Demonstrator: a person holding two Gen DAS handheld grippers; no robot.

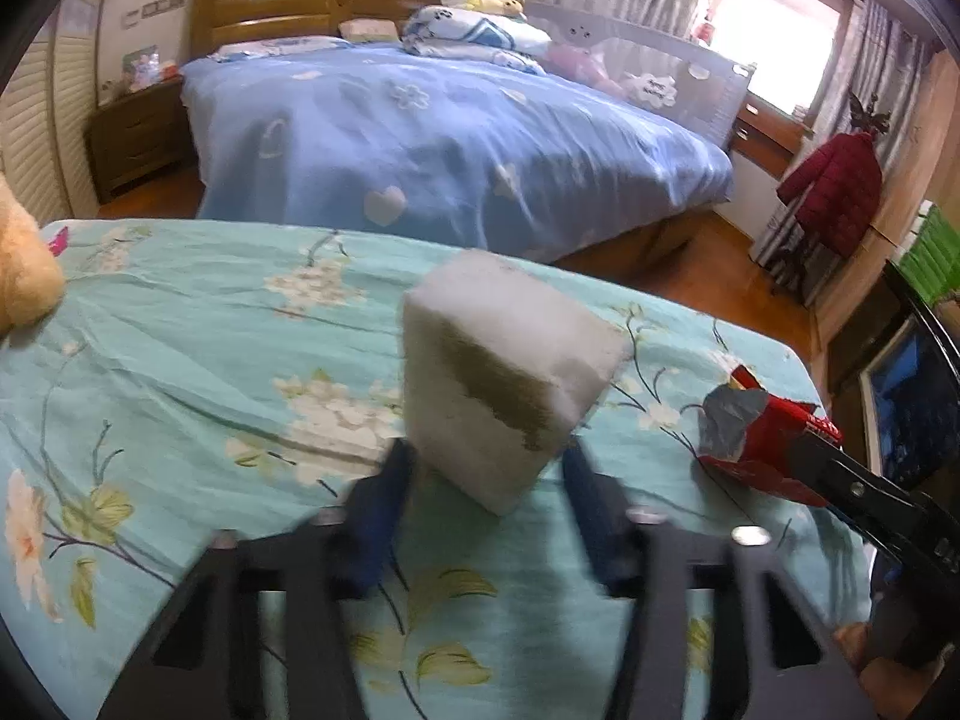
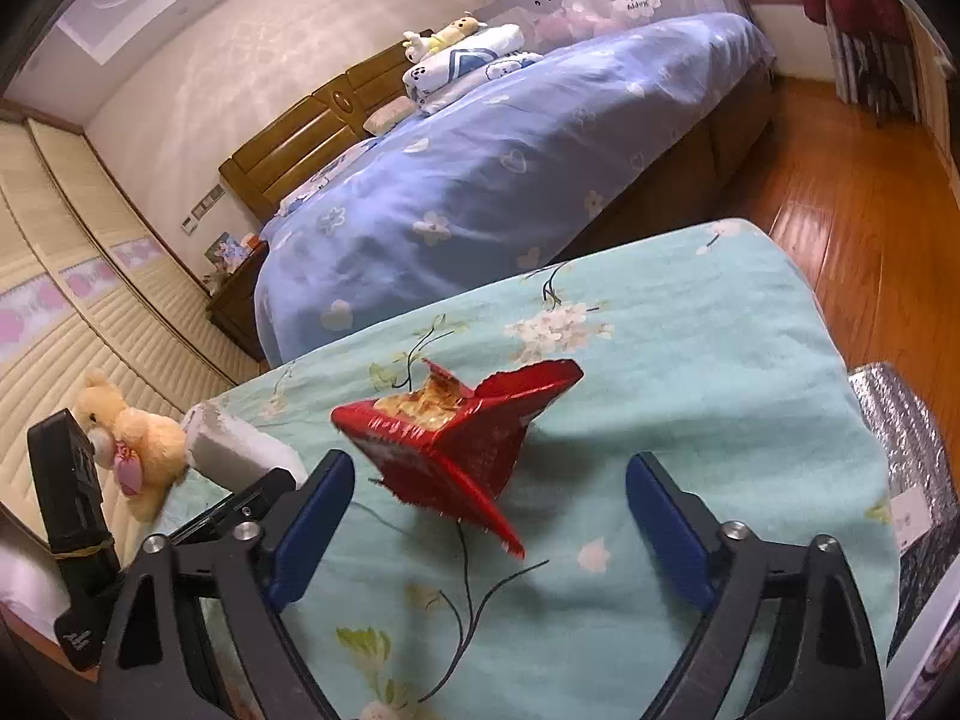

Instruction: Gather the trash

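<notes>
Both sets of fingers frame their trash on the floral-covered table (image 2: 720,312), neither gripping yet.
Your left gripper (image 1: 486,474) stands narrowed around the white foam block (image 1: 504,384), stained brown, pads not touching; your right gripper (image 2: 489,498) gapes wide, the torn red snack wrapper (image 2: 450,444) lying between its fingers, ready for pinching.

Your left tool (image 1: 489,474) has matte black angular arms with triangular cut-outs, silver round screw heads at the joints, and blue pads lining both fingers. Your right tool (image 2: 489,504) is built the same: black ribbed frame, silver screws, blue rectangular pads (image 2: 666,522) on the finger faces.
</notes>
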